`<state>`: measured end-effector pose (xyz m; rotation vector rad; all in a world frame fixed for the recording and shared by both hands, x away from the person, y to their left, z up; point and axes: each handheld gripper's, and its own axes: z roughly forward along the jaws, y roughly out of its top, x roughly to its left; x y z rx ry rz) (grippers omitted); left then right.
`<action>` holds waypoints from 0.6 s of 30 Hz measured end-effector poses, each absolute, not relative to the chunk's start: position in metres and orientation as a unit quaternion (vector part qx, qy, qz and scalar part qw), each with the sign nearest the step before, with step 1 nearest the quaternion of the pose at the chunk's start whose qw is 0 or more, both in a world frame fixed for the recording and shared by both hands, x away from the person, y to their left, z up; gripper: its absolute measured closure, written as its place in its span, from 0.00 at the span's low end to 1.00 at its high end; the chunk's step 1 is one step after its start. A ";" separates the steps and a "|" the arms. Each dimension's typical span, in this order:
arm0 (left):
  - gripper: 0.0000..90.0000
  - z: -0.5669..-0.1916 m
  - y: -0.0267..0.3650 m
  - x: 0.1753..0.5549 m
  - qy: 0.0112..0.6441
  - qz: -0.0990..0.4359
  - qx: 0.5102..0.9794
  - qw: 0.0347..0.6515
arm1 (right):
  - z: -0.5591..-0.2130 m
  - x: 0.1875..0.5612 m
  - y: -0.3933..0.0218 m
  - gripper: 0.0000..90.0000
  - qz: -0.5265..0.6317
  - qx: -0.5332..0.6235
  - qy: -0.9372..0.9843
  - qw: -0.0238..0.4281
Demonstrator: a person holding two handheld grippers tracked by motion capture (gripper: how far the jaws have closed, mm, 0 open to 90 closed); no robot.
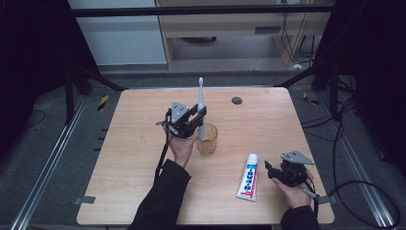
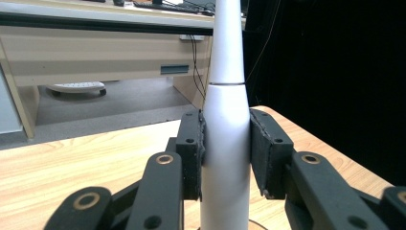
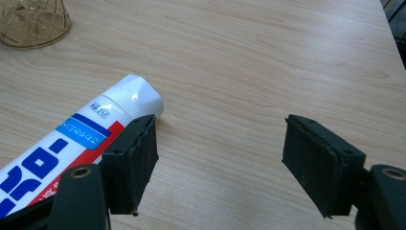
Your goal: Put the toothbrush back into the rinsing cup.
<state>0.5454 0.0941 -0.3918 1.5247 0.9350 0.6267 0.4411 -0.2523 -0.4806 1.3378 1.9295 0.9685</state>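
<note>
Soft light is falling on the table, the sides are looking very dark, and white glare is shining on the tube.

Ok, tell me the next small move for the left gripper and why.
Probably lower it straight down a little. The left gripper is shut on the toothbrush, which stands upright with its lower end in the glass cup, so easing it down before opening seems safest. The right gripper waits open beside the toothpaste tube.
</note>
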 end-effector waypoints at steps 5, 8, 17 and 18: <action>0.74 -0.401 0.094 0.542 0.401 0.266 0.654 0.583 | -0.481 0.441 -0.252 0.31 0.363 0.503 0.726 0.298; 0.74 -0.405 0.093 0.541 0.401 0.265 0.654 0.583 | -0.481 0.441 -0.252 0.31 0.363 0.502 0.726 0.299; 0.74 -0.421 0.090 0.539 0.401 0.256 0.665 0.575 | -0.481 0.441 -0.253 0.31 0.363 0.502 0.726 0.298; 0.74 -0.421 0.090 0.539 0.401 0.256 0.665 0.575 | -0.481 0.441 -0.253 0.31 0.363 0.502 0.726 0.298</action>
